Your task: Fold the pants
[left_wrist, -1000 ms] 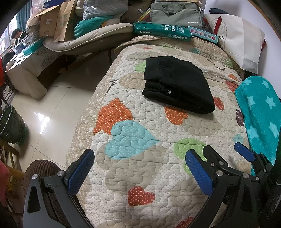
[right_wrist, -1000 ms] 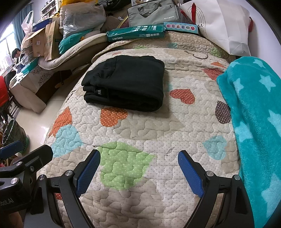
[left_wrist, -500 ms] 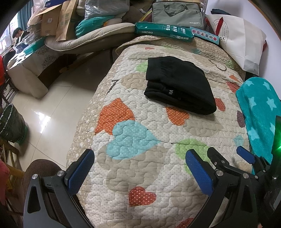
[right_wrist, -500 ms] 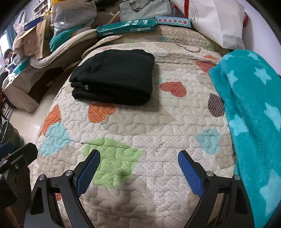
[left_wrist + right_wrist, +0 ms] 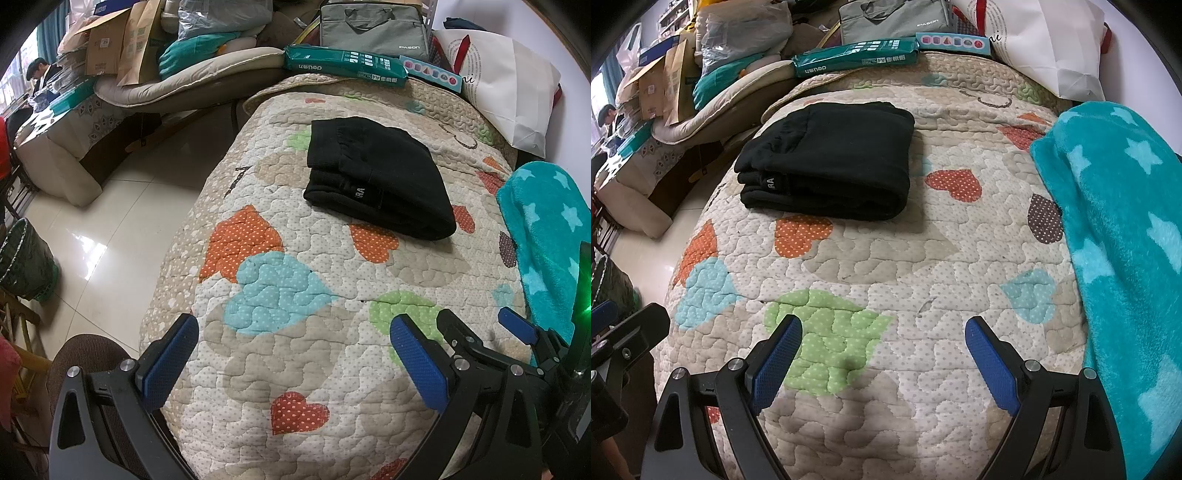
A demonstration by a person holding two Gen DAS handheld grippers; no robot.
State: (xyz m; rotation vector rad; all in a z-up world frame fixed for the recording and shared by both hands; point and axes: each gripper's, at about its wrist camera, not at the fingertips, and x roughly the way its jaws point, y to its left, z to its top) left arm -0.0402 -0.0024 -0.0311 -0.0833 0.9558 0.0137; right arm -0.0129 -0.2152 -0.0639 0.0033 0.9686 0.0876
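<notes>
Nearest, the left gripper (image 5: 293, 356) and right gripper (image 5: 882, 350) hover over the quilted bed (image 5: 879, 258), jaws spread wide and holding nothing. Farther on, the folded black pants (image 5: 831, 158) lie on the quilt, a teal star blanket (image 5: 1119, 229) to the right.

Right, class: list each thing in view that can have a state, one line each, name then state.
black pants: folded into a compact stack, lying on the quilt
left tool: open, holding nothing
right tool: open, holding nothing
teal star blanket: spread along the quilt's right side
</notes>
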